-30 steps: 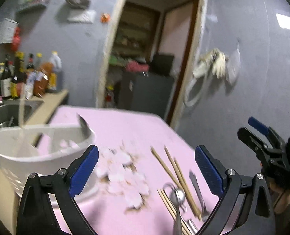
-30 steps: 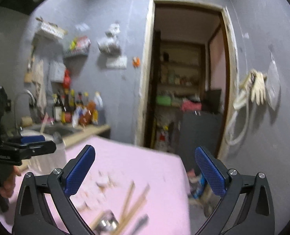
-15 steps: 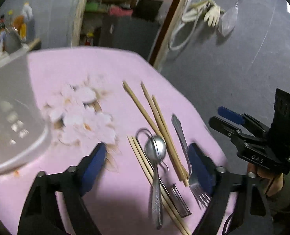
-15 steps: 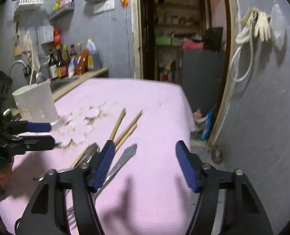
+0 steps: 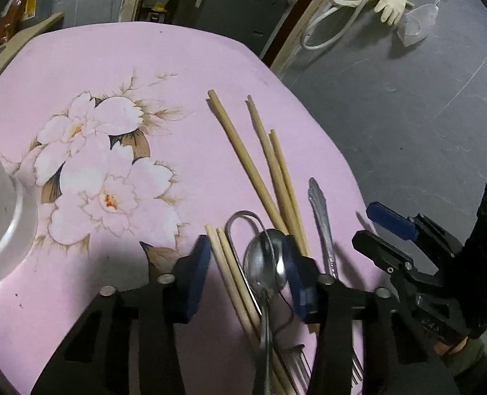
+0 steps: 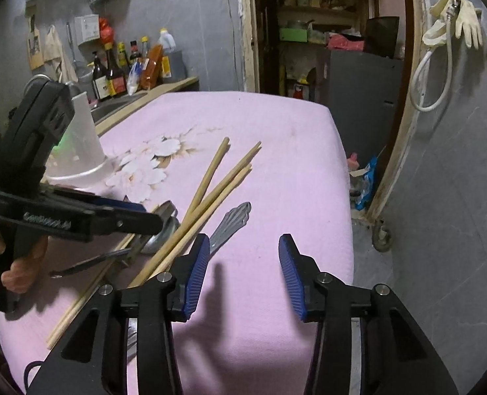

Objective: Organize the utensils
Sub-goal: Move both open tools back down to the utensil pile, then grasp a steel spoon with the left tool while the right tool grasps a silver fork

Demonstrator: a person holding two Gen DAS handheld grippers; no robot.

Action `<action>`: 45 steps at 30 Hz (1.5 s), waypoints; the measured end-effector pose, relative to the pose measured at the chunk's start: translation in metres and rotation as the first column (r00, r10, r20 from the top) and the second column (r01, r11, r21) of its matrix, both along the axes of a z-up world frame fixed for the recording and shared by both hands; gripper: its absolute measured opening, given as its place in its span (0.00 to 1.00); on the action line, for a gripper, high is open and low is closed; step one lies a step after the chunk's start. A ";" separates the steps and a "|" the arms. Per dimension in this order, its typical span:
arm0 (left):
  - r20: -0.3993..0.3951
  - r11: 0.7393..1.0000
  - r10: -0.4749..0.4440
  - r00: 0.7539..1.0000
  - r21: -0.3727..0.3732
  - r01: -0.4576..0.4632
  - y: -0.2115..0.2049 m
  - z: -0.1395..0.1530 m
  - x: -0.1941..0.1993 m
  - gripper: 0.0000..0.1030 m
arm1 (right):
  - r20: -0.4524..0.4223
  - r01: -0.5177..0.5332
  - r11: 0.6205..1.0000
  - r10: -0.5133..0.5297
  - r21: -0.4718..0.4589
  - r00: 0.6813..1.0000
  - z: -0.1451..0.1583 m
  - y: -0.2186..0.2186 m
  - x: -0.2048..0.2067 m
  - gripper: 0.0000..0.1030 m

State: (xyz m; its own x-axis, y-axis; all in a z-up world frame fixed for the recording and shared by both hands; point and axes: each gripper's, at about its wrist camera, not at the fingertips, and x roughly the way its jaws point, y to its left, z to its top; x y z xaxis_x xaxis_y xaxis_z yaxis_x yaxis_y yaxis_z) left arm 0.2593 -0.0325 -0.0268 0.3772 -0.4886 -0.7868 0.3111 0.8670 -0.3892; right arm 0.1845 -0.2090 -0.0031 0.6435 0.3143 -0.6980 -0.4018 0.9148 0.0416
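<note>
Spoon [image 5: 265, 265] lies between the left gripper's [image 5: 245, 275] closing, not yet touching jaws, bowl pointing away, handle toward them; right gripper [image 6: 240, 273] closing, jaws holding nothing.

The table [image 5: 118, 65] wears a matt pink cloth printed with pale flowers [image 5: 102, 171]. The chopsticks [image 5: 243, 158] look like bare, dull, light wood. The spoon [image 5: 265, 265] is polished metal, its bowl glossy with highlights; the fork handle [image 5: 320, 210] is duller embossed metal. At the table's left edge the holder [image 6: 85, 141] is smooth white plastic. Both tongs are matt black plastic with ribbed blue pads [image 6: 195, 273].
</note>
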 end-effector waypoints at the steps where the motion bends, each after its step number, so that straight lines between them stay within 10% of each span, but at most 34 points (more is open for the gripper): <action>1: -0.006 1.000 0.002 1.000 -0.008 -0.002 0.002 0.000 0.001 0.30 | -0.006 0.000 1.000 0.000 0.000 1.000 -0.001 0.000 0.001 0.40; 7: 0.002 0.997 0.003 1.000 -0.078 -0.003 0.015 0.009 -0.003 0.03 | -0.053 -0.009 1.000 0.010 0.017 0.999 -0.007 0.004 0.007 0.40; 28: -0.082 0.989 0.054 0.995 -0.133 -0.065 0.061 0.007 -0.010 0.03 | -0.123 -0.071 0.996 0.065 -0.050 0.990 -0.015 0.026 0.004 0.31; 34: -0.092 0.984 0.038 0.995 -0.169 -0.053 0.061 0.015 -0.005 0.22 | -0.152 -0.063 0.998 0.059 -0.019 0.987 -0.015 0.027 0.001 0.31; 45: -0.138 0.993 0.054 0.989 -0.094 -0.068 0.041 0.011 0.010 0.11 | -0.155 -0.052 0.998 0.048 -0.022 0.987 -0.017 0.035 0.010 0.17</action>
